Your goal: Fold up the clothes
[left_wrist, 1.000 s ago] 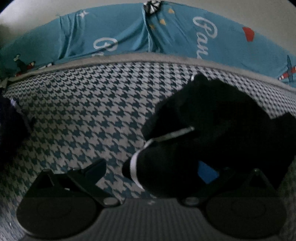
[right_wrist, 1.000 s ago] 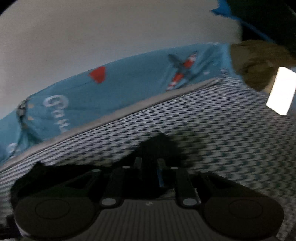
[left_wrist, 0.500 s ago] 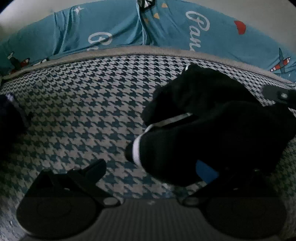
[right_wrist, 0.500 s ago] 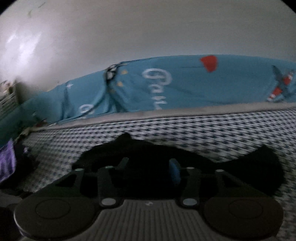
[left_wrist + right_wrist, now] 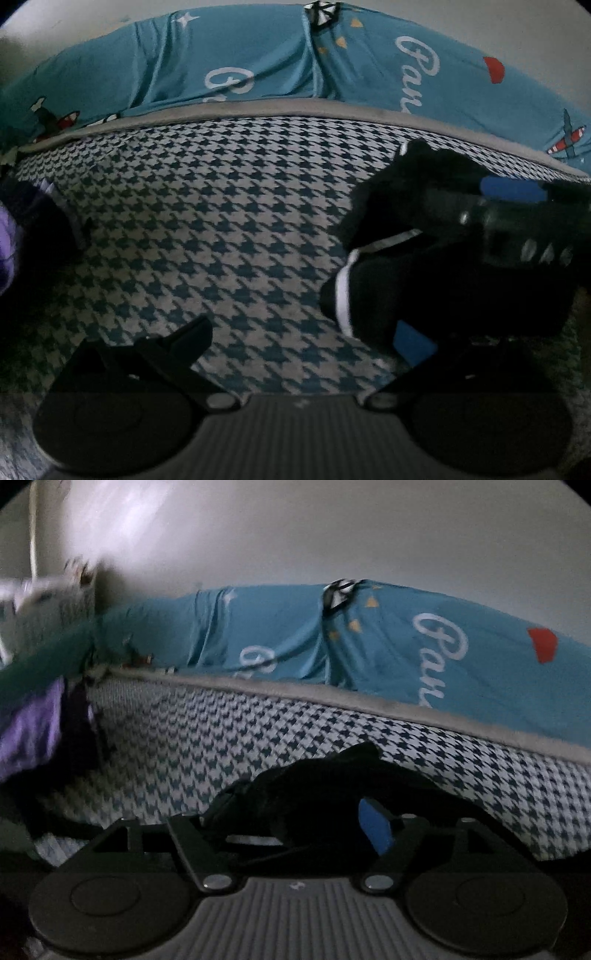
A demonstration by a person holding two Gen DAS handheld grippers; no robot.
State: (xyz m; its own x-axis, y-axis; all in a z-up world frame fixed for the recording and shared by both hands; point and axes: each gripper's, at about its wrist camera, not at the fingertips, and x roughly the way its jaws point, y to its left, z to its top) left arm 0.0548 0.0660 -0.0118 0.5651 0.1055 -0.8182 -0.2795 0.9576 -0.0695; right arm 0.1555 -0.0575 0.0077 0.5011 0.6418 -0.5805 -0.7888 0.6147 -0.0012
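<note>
Left wrist view: black garment [image 5: 436, 266] with white trim bunched at right on the houndstooth bed cover [image 5: 221, 229]. Left tool [image 5: 303, 339] stands wide, nothing between its jaws; its right finger lies against the cloth. Right tool [image 5: 295, 819] low over the same garment, jaws opening, black cloth between them, not pinched. Teal printed sheet [image 5: 258, 62] along the far edge; purple cloth [image 5: 29, 727] far left.
</note>
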